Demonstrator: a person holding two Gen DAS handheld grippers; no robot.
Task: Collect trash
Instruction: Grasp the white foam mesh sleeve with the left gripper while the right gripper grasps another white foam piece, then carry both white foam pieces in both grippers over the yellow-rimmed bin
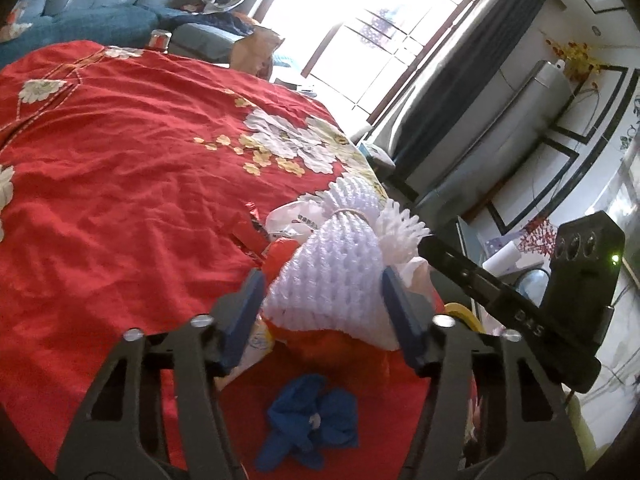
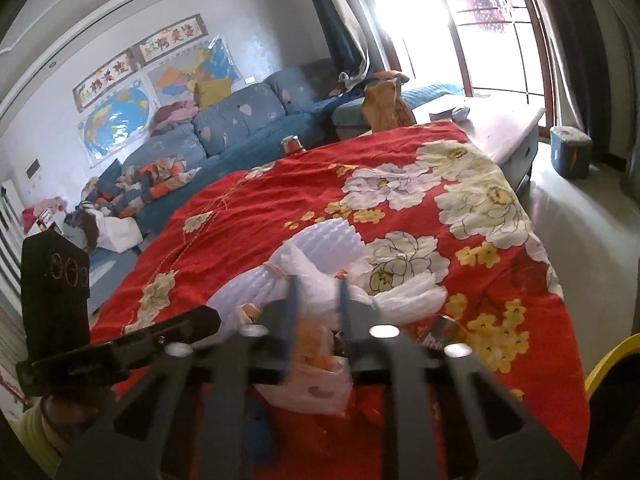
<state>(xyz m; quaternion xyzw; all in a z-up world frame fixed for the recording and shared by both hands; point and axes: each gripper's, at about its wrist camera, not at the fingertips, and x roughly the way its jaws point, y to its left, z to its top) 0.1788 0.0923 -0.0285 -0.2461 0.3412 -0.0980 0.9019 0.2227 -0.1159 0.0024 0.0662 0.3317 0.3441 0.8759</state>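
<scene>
Now: red cloth [image 1: 120, 184] carries trash heap at its near edge. Foam net [image 1: 332, 280] tops heap, thin bag [image 2: 316, 384] under it, blue glove [image 1: 308, 428] loose on cloth, nearer than heap. Left gripper [image 1: 324, 312] half closed, pads against net's flanks. Right gripper [image 2: 316, 312] nearly shut, seemingly pinching bag film. Risks: springy net squirms free if squeeze light; bag tears or spills scraps; glove forgotten; cloth dragged along

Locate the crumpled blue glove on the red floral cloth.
In the left wrist view, the crumpled blue glove lies low and central on the red floral cloth, just below the white foam fruit net.
</scene>
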